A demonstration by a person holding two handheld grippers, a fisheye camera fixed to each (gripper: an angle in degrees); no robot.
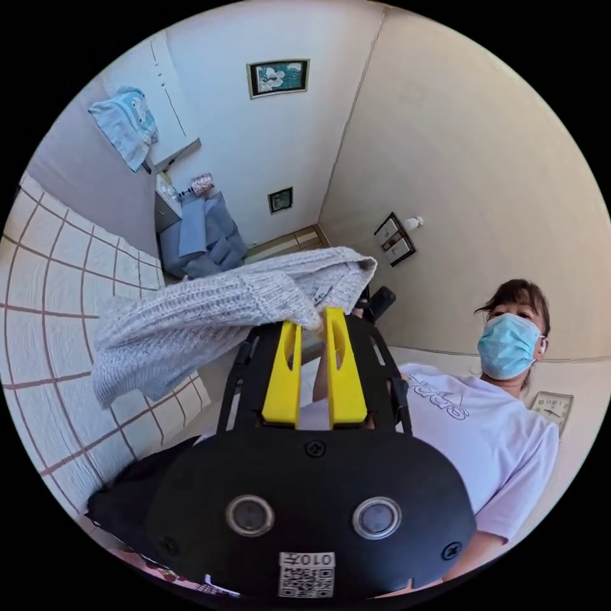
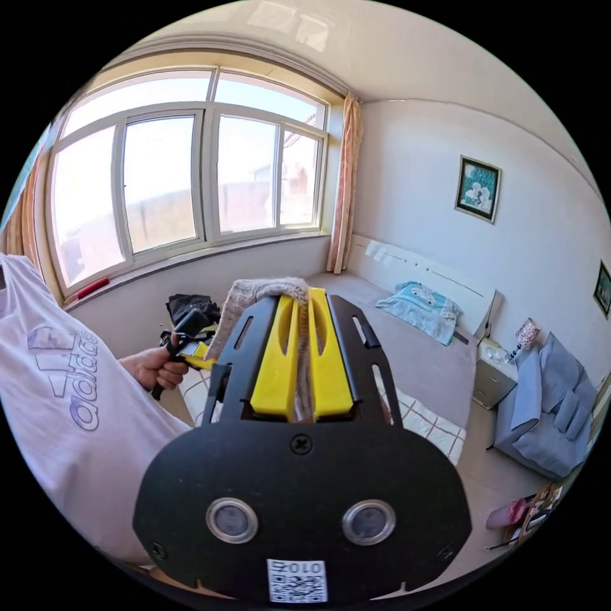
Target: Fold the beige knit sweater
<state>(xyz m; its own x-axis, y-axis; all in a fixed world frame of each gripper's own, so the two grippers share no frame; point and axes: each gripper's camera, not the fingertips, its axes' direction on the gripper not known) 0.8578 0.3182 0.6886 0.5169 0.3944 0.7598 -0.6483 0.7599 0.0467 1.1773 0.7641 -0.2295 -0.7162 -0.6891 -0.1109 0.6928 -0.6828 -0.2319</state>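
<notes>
In the left gripper view the beige knit sweater hangs in the air in a bunched band, draping left over the bed. My left gripper is shut on one edge of it, the knit pinched between the yellow jaw tips. In the right gripper view my right gripper is shut on another part of the sweater, with a strip of knit running down between the jaws. The left gripper also appears there, held in the person's hand, with the sweater stretching between the two grippers.
A bed with a checked quilt lies under the sweater. A light blue garment rests near the headboard. A grey sofa and a nightstand stand beside the bed. The person in a white T-shirt stands close behind the grippers.
</notes>
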